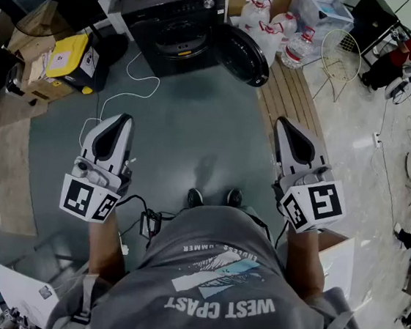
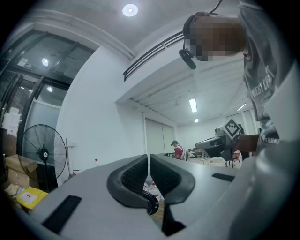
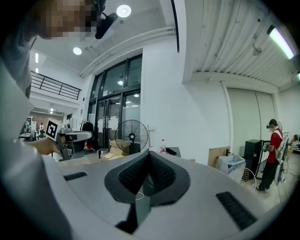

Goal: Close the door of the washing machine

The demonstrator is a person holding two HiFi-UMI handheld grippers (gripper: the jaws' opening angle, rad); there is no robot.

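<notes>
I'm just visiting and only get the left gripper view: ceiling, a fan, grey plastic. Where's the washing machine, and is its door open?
Observer: The head view shows the washing machine ahead, its door swung wide open.
Operator: Is either tool touching it?
Observer: No; the left gripper and right gripper both stand well short of it.
Operator: Is the right one holding anything?
Observer: No; the right gripper view shows its jaws together, empty.

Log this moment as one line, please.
washing machine door: open | left gripper: shut, empty | right gripper: shut, empty | both short of door
</notes>
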